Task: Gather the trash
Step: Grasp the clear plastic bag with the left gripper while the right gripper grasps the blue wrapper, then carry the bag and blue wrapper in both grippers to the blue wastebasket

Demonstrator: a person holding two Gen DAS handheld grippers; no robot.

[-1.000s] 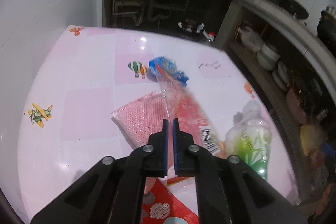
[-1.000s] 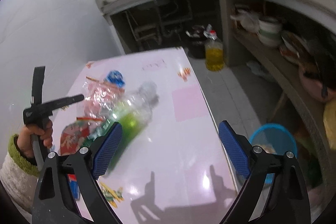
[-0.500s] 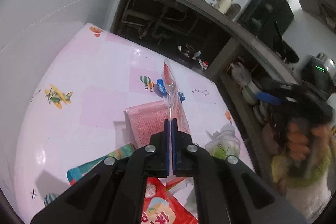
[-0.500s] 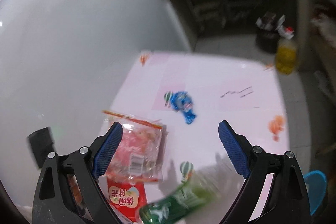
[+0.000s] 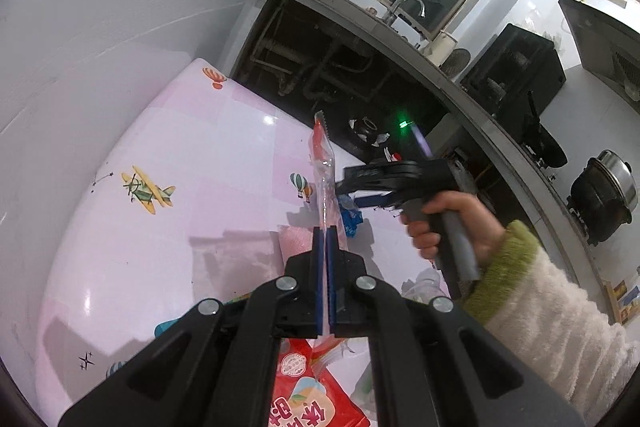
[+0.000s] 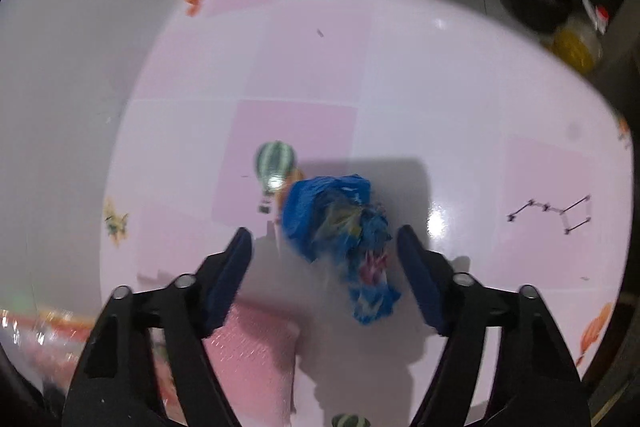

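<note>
Swinging over from the table's near edge, the right gripper (image 6: 324,247) now points steeply down at the crumpled blue wrapper (image 6: 340,243) in the middle of the pink table (image 6: 440,87); its jaws have just been closing, the wrapper between them but seemingly not yet pinched. Left gripper (image 5: 325,239) has lifted, clamped on a clear plastic bag (image 5: 326,179) that sticks up edge-on, off the table and out of the way. Bare tabletop lies beyond the wrapper; a pink bubble mailer (image 6: 256,347) lies close on the near side.
</note>
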